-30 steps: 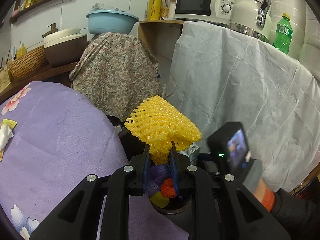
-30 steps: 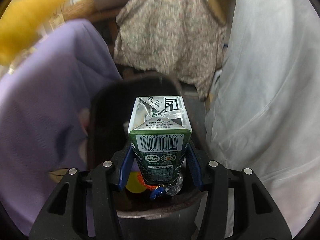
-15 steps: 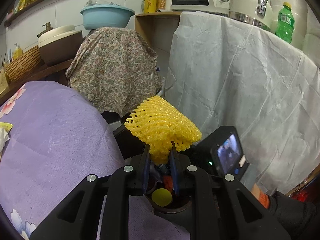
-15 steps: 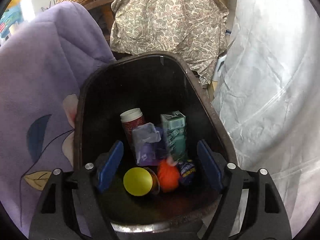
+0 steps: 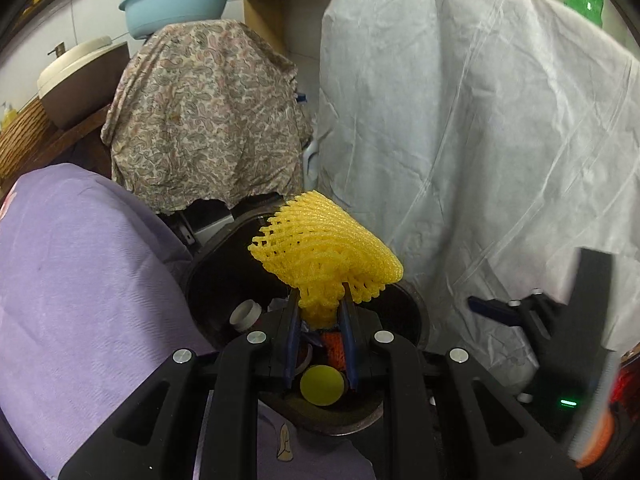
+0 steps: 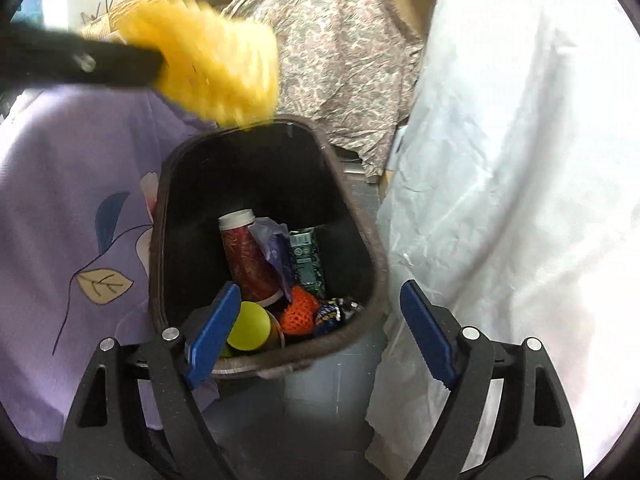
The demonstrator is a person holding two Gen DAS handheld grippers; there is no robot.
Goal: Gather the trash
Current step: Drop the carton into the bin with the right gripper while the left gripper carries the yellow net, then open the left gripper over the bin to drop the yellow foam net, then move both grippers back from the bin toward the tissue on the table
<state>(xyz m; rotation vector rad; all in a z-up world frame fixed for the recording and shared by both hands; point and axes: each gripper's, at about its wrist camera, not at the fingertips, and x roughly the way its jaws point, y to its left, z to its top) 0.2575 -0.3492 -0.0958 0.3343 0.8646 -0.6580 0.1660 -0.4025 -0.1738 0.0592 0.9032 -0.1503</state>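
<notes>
My left gripper [image 5: 319, 307] is shut on a yellow foam fruit net [image 5: 326, 254] and holds it above the dark trash bin [image 5: 208, 276]. The net also shows blurred in the right wrist view [image 6: 216, 68], over the bin's far left rim. My right gripper [image 6: 320, 320] is open and empty, above the near rim of the bin [image 6: 158, 216]. Inside the bin lie a green drink carton [image 6: 306, 258], a red cup with a white lid [image 6: 248, 256], a purple wrapper [image 6: 274, 246], an orange net [image 6: 300, 312] and a yellow lid [image 6: 248, 326].
A purple flowered cloth [image 5: 80, 280] covers the table left of the bin. A white sheet [image 5: 460, 140] drapes furniture on the right. A paisley cloth [image 5: 204, 112] covers something behind the bin. The right gripper shows blurred at the right of the left wrist view [image 5: 540, 320].
My right gripper opened and dropped the green carton into the bin, then drew back. My left gripper carried the yellow net lower and over the bin.
</notes>
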